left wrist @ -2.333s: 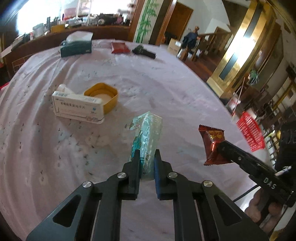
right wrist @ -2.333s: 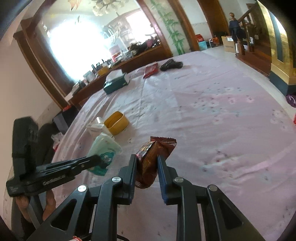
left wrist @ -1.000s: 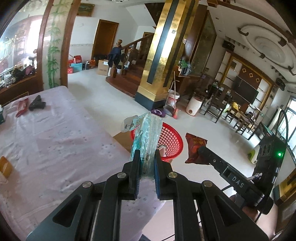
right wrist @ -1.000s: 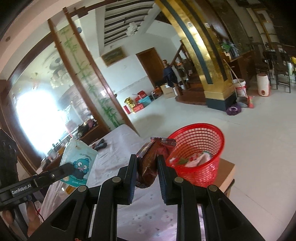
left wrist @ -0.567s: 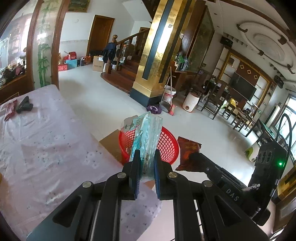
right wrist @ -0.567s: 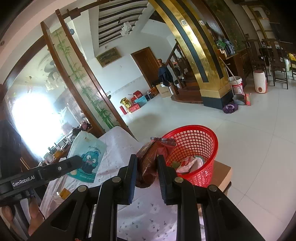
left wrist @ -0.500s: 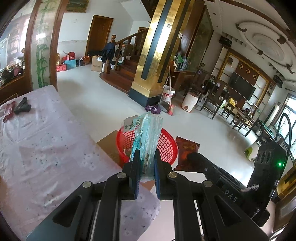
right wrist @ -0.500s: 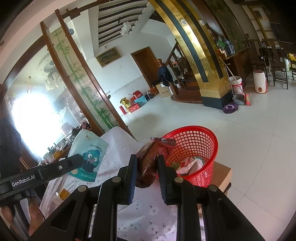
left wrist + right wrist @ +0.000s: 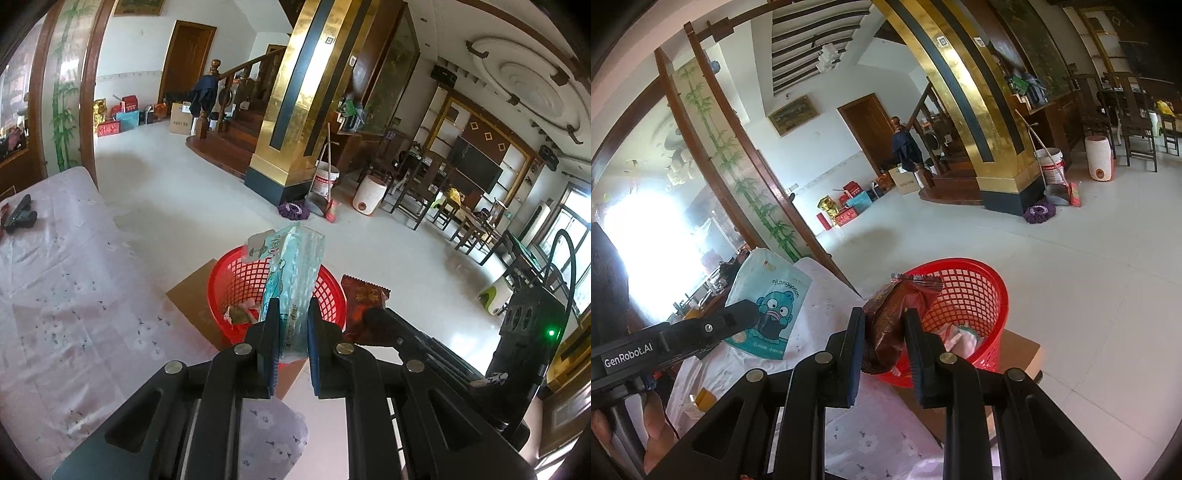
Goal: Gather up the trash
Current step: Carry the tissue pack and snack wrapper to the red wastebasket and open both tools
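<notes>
"GenRobot.AI" on left hand-held gripper point(image 9: 746, 314), "Hangyodon" on tissue pack point(image 9: 768, 295)

Teal tissue pack point(image 9: 291, 291), brown wrapper point(image 9: 892, 325), red basket point(image 9: 975, 291)

Two black two-finger grippers — the left gripper point(image 9: 290, 332) and the right gripper point(image 9: 884, 338) — each pinch one piece of trash. One pale blue-green plastic tissue packet point(image 9: 293, 280); one crinkled dark red-brown snack wrapper point(image 9: 892, 317). One red plastic mesh basket point(image 9: 975, 295) on one brown cardboard box point(image 9: 1019, 350), beside one pale lilac flower-printed tablecloth point(image 9: 55, 280).

Bright daylight, window glare, fisheye-warped edges
</notes>
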A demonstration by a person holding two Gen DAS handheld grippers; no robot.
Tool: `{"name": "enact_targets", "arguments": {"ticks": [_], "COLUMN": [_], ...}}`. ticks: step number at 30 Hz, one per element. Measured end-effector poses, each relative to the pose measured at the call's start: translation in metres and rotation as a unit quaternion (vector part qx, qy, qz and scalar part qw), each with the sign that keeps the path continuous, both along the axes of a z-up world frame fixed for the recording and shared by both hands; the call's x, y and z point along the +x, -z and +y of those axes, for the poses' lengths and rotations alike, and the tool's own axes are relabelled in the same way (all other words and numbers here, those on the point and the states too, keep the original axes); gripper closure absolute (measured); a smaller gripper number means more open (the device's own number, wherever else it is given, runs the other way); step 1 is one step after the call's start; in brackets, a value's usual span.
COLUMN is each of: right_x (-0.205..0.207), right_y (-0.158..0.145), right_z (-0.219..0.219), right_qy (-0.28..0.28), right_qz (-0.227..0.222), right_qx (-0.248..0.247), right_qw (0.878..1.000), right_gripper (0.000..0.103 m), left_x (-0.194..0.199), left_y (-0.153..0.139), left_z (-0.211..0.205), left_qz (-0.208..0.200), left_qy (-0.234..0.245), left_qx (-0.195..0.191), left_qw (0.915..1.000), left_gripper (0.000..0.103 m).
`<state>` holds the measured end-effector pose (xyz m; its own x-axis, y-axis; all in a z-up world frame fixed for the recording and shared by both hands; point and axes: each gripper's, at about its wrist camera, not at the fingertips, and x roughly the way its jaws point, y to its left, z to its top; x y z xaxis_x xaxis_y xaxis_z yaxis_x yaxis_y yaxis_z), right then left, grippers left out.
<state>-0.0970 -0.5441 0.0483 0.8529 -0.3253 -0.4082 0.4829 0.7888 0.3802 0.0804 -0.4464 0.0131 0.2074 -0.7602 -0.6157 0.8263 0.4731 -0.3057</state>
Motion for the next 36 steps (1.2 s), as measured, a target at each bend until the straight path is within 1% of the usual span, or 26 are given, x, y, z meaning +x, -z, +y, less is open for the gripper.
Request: {"name": "enact_targets", "arguments": {"ticks": [10,16,21,27,36], "right_x": [0.011,0.017,0.023,0.032,0.037], "right_y": [0.011,0.016,0.022,0.033,0.035], "right_z": [-0.017,-0.033,-0.044,-0.054,-0.054], "right_qy": [0.009,0.02,0.025,0.025,0.024], "right_qz": [0.017,0.025,0.037,0.05,0.052], "right_qx": [0.011,0.016,0.022,0.031,0.031], "right_qw": [1.0,0.999,0.999,0.998,0.998], "right_gripper": [0.08,0.08,0.08,0.08,0.08], "left_x": [0.022,0.032,0.043,0.048,0.047], "left_y": [0.019,0.034,0.05,0.064,0.07], "left_z": [-0.026,-0.045,-0.06,-0.068,-0.069], "left_qz": [0.029,0.032,0.058,0.064,0.064], "left_qy": [0.02,0.024,0.029,0.026,0.022], "left_qx": [0.001,0.02,0.033,0.047,0.055], "left_qw": [0.9994,0.999,0.9974,0.9965,0.9962], "left_gripper": [0.091,0.091,0.091,0.091,0.091]}}
